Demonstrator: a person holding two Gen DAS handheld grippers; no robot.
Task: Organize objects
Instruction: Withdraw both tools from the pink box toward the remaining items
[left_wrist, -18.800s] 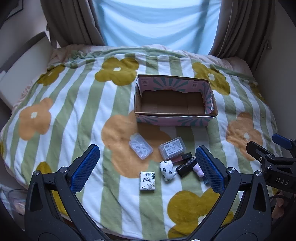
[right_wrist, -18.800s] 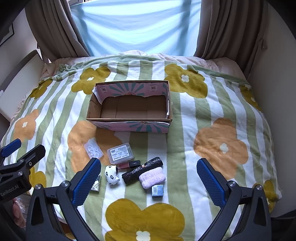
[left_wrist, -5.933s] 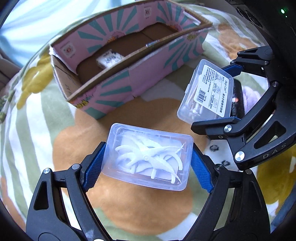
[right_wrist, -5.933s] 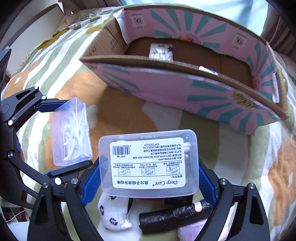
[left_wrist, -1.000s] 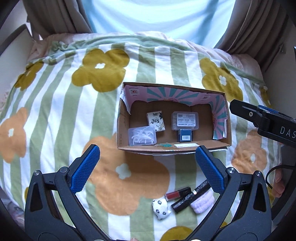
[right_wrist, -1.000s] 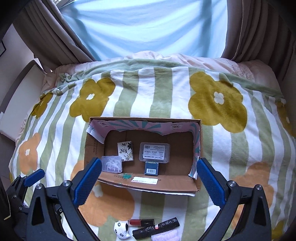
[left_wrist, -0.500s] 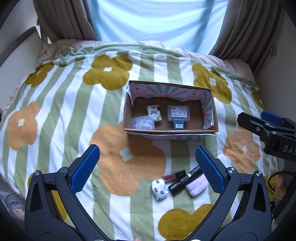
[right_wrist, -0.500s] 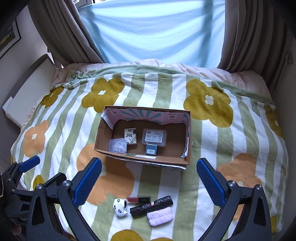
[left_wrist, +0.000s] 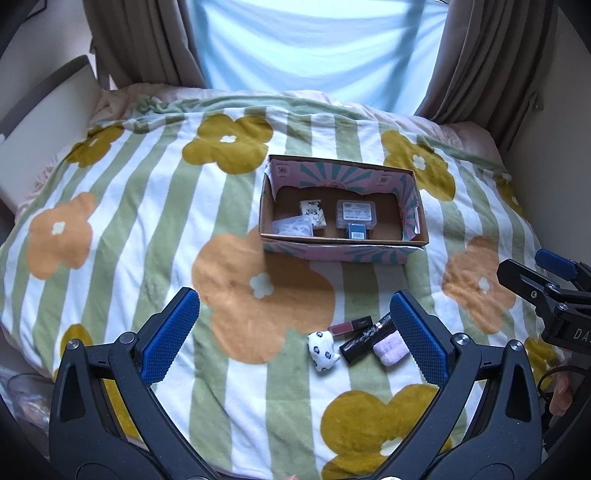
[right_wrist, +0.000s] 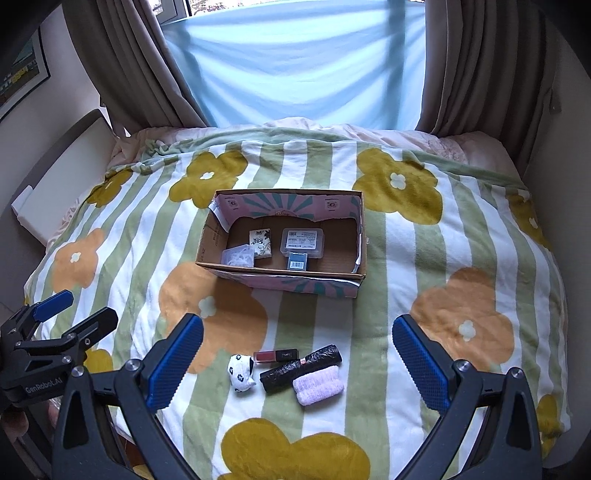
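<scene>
Box labels (right_wrist: 301, 238) too small to read.

Daylit window (right_wrist: 295, 70) w/ brown curtains (right_wrist: 122, 62) behind floral-blanket bed (right_wrist: 461, 258).

A home bedroom: a bed under a flowered, striped blanket (right_wrist: 424, 258) fills the middle, with brown curtains (right_wrist: 122, 62) framing the window at the top.

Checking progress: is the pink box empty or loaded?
Loaded: the pink box holds four small items; four more lie outside on the blanket.
</scene>
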